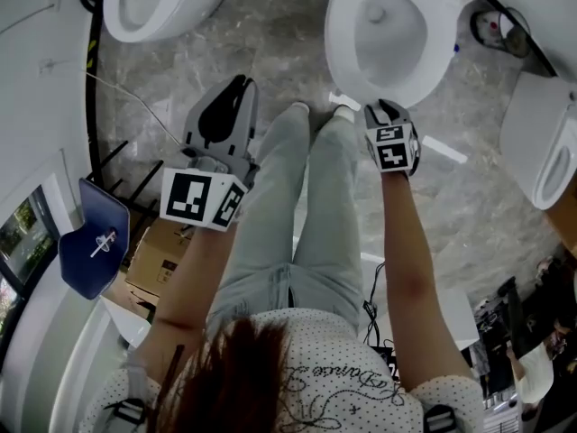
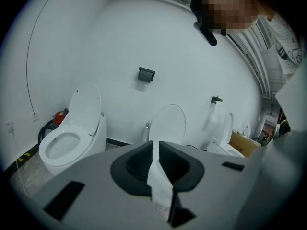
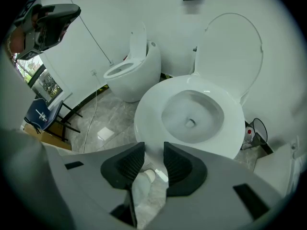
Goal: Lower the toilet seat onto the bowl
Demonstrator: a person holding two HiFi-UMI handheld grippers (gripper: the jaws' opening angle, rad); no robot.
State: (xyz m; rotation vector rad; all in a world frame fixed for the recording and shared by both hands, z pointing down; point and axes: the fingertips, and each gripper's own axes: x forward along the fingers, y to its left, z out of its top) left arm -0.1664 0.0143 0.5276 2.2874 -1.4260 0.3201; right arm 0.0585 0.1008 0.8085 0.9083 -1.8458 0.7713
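The white toilet (image 1: 389,27) stands in front of the person's feet. Its seat ring (image 3: 192,143) lies flat on the bowl, and the lid (image 3: 230,47) stands upright against the wall. My right gripper (image 1: 386,108) hangs just before the bowl's front rim, pointing steeply down. Its jaws (image 3: 154,150) are open with nothing between them. My left gripper (image 1: 242,84) is further left over the floor, away from the toilet. Only a narrow empty gap shows between its jaws (image 2: 156,145), and the same lid (image 2: 168,123) shows beyond them.
A second toilet (image 1: 153,3) stands to the left and a third (image 1: 550,142) to the right. A blue chair (image 1: 90,242) and a cardboard box (image 1: 162,255) sit by the left wall. A small bin (image 1: 494,27) is beside the toilet. The floor is grey marble.
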